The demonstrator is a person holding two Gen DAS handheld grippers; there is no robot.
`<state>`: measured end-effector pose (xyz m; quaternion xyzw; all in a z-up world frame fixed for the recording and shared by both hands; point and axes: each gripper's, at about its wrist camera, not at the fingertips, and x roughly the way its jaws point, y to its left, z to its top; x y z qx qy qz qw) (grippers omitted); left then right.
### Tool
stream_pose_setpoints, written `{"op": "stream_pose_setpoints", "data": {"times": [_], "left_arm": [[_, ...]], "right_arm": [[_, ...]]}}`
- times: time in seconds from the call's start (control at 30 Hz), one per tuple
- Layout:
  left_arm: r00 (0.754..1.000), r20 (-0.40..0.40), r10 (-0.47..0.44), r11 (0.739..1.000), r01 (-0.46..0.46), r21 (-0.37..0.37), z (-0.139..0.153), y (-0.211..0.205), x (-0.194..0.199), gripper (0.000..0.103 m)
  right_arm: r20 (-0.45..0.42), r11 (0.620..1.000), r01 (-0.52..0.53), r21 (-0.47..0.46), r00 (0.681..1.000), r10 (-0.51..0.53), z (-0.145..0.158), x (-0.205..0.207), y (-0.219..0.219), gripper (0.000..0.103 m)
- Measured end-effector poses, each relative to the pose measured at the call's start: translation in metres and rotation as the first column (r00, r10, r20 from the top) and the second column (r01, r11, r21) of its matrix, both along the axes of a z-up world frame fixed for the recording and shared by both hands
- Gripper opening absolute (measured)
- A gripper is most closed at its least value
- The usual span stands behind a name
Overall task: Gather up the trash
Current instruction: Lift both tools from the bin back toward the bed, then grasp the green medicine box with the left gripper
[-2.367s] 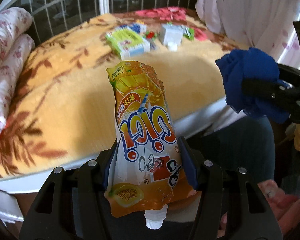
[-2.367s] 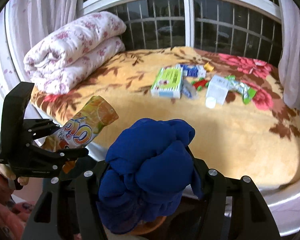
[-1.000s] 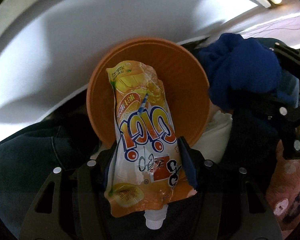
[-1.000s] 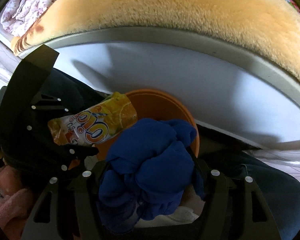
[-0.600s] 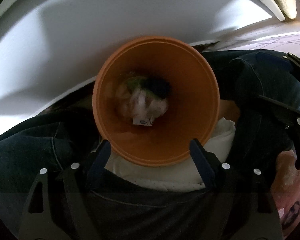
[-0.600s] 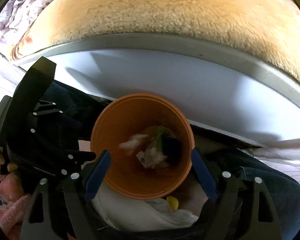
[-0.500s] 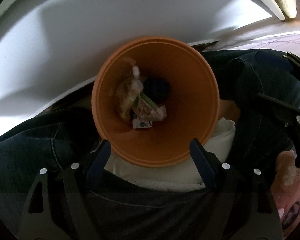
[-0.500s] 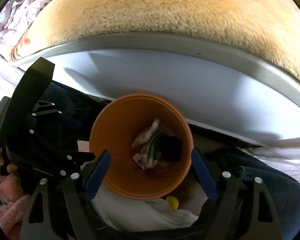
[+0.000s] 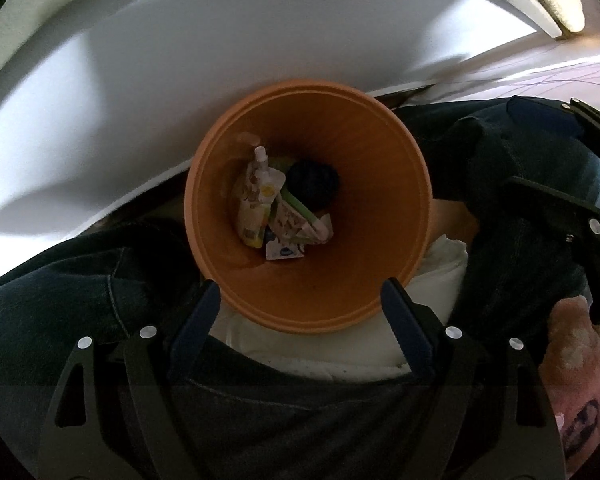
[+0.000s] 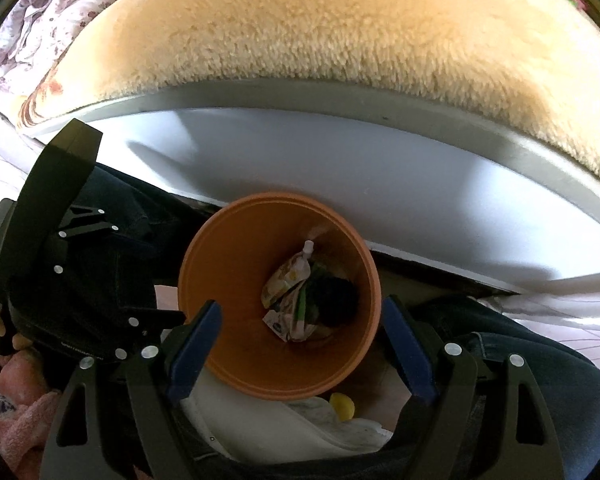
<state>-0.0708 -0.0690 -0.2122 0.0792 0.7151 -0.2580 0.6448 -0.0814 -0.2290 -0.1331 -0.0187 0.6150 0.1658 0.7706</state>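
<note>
**Q:** While both wrists point down, what's between the fingers?

**A:** Nothing. Left gripper (image 9: 300,300) stands wide apart, blue pads (image 9: 198,312) clear on either side of the orange bin (image 9: 380,184), gripping nothing. Right gripper (image 10: 300,320) same: spread wide, empty, bin rim (image 10: 276,388) framed between its pads (image 10: 196,332) but not touched.

**Q:** Trash location?

**A:** All at the bottom of the bin. Juice pouch (image 9: 254,208) lies against the left inner wall, white spout up. Dark blue cloth wad (image 9: 312,184) sits just right of it, touching. Green-edged wrapper (image 9: 300,216) and a small white packet (image 9: 284,250) lie under and in front of those.

**Q:** Bin position?

**A:** Upright on the floor, against the white bed frame (image 10: 340,168), between the person's denim-clad legs (image 9: 60,300). Fuzzy yellow blanket (image 10: 320,32) tops the bed above it.

**Q:** Grippers relative to each other?

**A:** Right wrist view shows the left gripper's black body at left of the bin, close beside it. Small yellow object (image 10: 342,406) on white fabric below the rim; cannot tell what it is.
</note>
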Motion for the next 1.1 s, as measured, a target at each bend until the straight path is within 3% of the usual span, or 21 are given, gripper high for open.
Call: {"op": "stream_pose_setpoints", "data": {"times": [0.47,0.67,0.83,0.87,1.0,1.1], "left_arm": [[0.998,0.053,0.023,0.999,-0.021,-0.044,0.024,0.012,-0.003,0.080],[0.994,0.111,0.015,0.996,-0.006,-0.086,0.047,0.019,-0.004,0.080],[0.981,0.194,0.027,0.976,0.016,-0.218,0.098,0.032,0.006,0.081],[0.976,0.216,0.038,0.969,0.017,-0.246,0.111,0.033,0.010,0.085],[0.933,0.334,0.132,0.942,-0.013,-0.336,0.163,0.037,0.042,0.091],[0.913,0.345,0.216,0.910,-0.061,-0.410,0.184,0.036,0.080,0.091]], "right_arm": [[0.060,1.000,0.024,0.009,0.998,-0.025,0.020,-0.007,-0.006,0.082],[0.095,0.999,0.046,0.025,0.994,-0.048,0.036,-0.009,-0.011,0.082],[0.172,0.996,0.069,0.049,0.982,-0.076,0.066,-0.014,-0.021,0.085],[0.191,0.996,0.073,0.053,0.978,-0.082,0.072,-0.015,-0.023,0.085],[0.240,0.994,0.084,0.070,0.966,-0.099,0.089,-0.015,-0.029,0.086],[0.255,0.994,0.083,0.077,0.962,-0.101,0.095,-0.015,-0.029,0.086]]}}
